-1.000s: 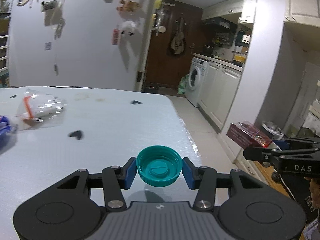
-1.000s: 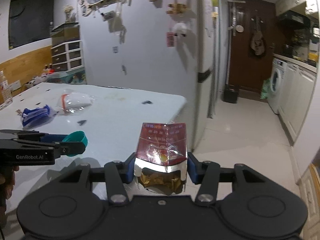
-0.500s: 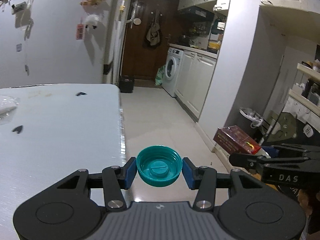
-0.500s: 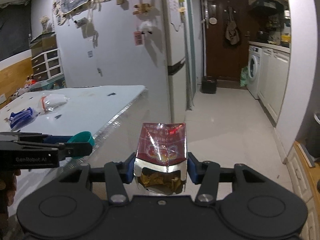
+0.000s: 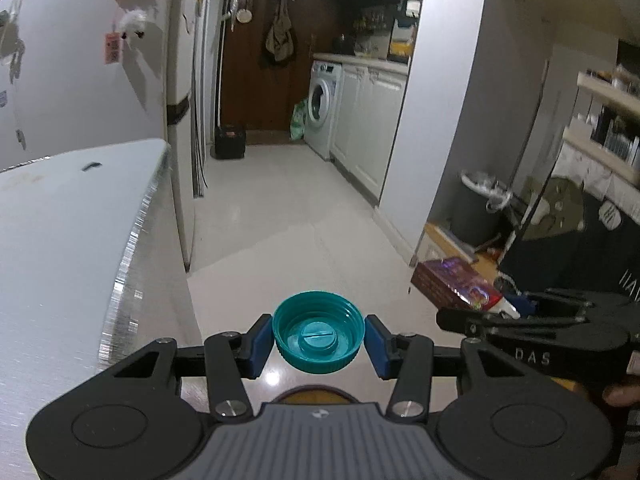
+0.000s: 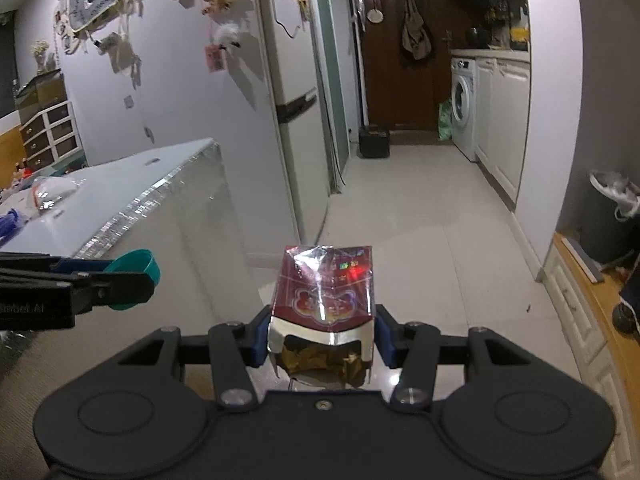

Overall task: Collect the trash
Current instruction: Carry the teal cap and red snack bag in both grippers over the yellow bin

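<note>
My left gripper is shut on a teal bottle cap, held open side up above the floor, just right of the white table. My right gripper is shut on a dark red foil-wrapped packet with its open end toward me. Each gripper shows in the other's view: the packet at the right in the left wrist view, the cap at the left in the right wrist view. A grey trash bin with a white liner stands by the wall at the right.
A clear plastic bag and a blue wrapper lie on the table. A fridge stands behind the table. White cabinets and a washing machine line the right wall. A tiled floor runs to a brown door.
Both grippers have swung right, away from over the table toward the open floor and hallway. The bin has come into view at the right. Both still hold their items.
</note>
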`<state>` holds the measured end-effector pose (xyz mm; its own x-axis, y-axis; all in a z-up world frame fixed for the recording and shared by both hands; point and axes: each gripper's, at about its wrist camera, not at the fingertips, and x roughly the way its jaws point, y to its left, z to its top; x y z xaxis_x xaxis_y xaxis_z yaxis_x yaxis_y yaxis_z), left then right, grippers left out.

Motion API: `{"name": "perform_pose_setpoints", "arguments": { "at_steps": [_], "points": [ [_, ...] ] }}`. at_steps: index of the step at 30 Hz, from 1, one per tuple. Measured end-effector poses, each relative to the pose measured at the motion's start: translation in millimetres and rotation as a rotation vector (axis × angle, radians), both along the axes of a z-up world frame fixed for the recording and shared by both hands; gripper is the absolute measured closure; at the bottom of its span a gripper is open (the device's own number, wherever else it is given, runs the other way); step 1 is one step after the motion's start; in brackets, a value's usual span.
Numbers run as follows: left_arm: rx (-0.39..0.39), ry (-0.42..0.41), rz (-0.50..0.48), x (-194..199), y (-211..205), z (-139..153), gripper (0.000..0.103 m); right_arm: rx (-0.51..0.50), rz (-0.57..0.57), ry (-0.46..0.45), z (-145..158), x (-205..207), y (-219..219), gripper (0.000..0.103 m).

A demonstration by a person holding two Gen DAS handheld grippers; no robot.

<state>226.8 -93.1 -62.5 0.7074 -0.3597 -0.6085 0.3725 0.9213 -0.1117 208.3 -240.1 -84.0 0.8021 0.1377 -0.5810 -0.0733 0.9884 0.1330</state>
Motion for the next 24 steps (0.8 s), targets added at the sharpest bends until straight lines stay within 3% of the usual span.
{"name": "perform_pose_setpoints", "arguments": {
  "at_steps": [11, 24],
  "points": [
    [0.062, 0.177, 0.016, 44.3, -45.5, -69.2, 0.053, 0.000, -0.020, 0.137, -51.0, 32.0, -32.2, 0.051],
    [0.029, 0.343, 0.035, 101.5, -61.4, -139.2, 0.053, 0.043, -0.042, 0.402, -137.2, 82.0, -53.1, 0.051]
  ]
}}
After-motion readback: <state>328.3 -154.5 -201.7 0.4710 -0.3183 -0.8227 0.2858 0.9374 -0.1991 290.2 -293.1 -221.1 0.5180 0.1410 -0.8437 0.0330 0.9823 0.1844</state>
